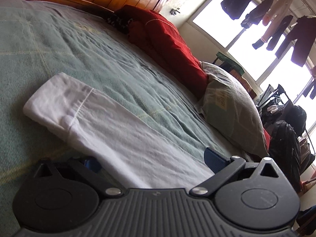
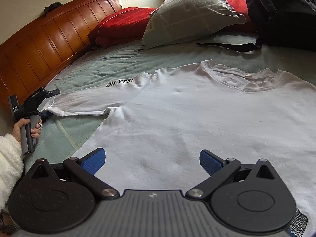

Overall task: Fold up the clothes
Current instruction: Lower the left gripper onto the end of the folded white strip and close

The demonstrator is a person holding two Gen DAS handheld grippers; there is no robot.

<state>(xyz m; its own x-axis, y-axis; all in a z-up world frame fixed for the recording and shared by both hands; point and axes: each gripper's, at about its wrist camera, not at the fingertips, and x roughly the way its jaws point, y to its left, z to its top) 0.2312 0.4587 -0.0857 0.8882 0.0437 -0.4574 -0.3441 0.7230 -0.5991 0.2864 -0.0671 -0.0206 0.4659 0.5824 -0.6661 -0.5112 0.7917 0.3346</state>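
A white T-shirt lies flat on the green bed cover, collar towards the far right. Black "OH,YES!" print shows near its left sleeve. My right gripper hovers open over the shirt's lower body, with nothing between its blue pads. My left gripper is open at the sleeve's end, and the white sleeve runs between its wide-apart fingers. The right wrist view shows that gripper at the far left, held by a hand.
A wooden headboard runs along the far left. A red blanket, a grey pillow and a black backpack with a loose strap line the bed's far side. Clothes hang before a bright window.
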